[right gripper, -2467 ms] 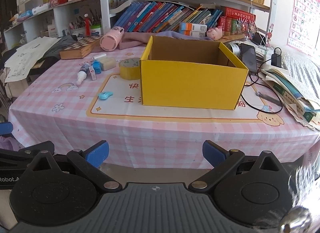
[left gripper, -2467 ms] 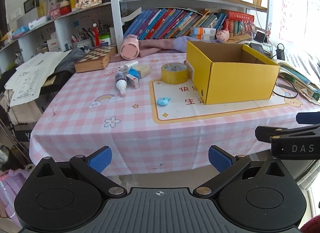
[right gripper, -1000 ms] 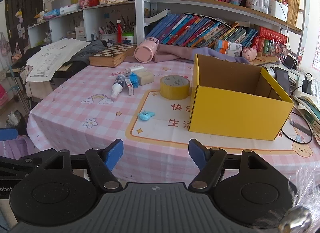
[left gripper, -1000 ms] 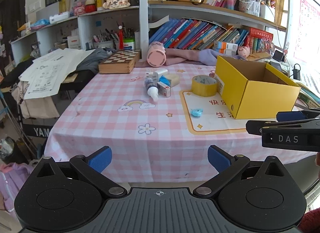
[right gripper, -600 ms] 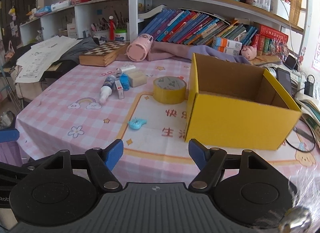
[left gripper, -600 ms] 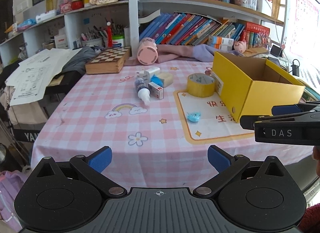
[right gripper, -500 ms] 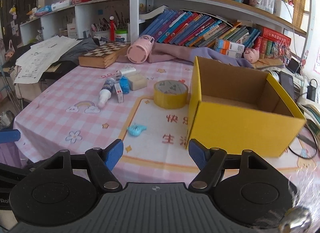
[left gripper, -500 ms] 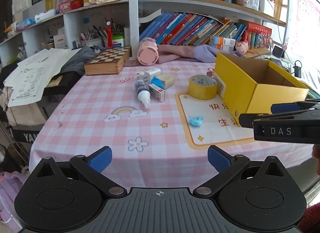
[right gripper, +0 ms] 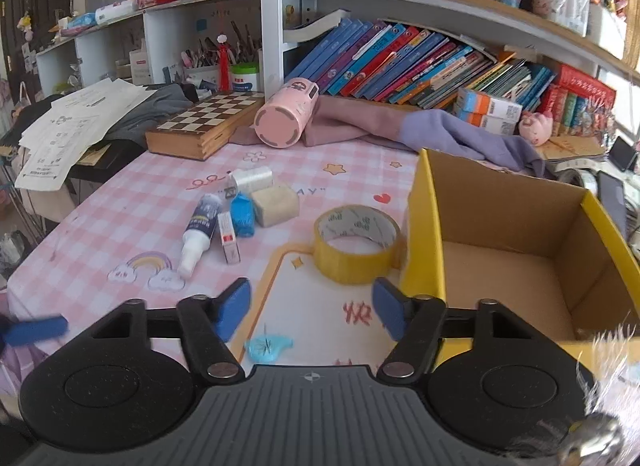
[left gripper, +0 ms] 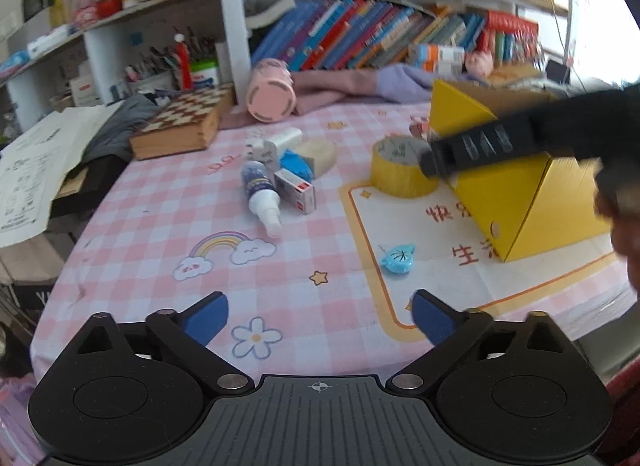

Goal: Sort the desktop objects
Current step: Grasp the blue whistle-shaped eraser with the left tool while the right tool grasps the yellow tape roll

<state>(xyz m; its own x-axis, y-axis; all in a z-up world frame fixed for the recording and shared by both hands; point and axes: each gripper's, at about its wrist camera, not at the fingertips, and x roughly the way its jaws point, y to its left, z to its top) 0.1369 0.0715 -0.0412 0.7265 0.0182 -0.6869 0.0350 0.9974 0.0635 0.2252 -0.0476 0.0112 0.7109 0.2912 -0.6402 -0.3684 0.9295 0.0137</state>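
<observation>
An open yellow cardboard box point(right gripper: 500, 262) stands empty on the pink checked table, also in the left wrist view point(left gripper: 520, 193). A yellow tape roll point(right gripper: 356, 244) point(left gripper: 400, 169) sits just left of it. A small blue clip point(right gripper: 267, 346) point(left gripper: 397, 258) lies on the white mat. A white spray bottle point(right gripper: 198, 234) point(left gripper: 260, 195), a small red-and-white box point(right gripper: 228, 238), a blue packet point(right gripper: 242, 215), a tan block point(right gripper: 276, 197) and a white spool point(right gripper: 252, 179) lie clustered further left. My right gripper point(right gripper: 310, 308) is open above the mat, in front of the tape roll. My left gripper point(left gripper: 320, 316) is open and empty over the table's near edge.
A chessboard box point(right gripper: 204, 121) and a pink tumbler on its side point(right gripper: 286, 119) lie at the back, with pink and purple cloth point(right gripper: 400, 125). Bookshelves rise behind. Papers point(right gripper: 68, 125) overhang the left end. A phone and cables point(right gripper: 612, 193) lie right of the box.
Both grippers have moved forward over the table. The right gripper has advanced toward the tape roll, and its arm now crosses the left wrist view in front of the box.
</observation>
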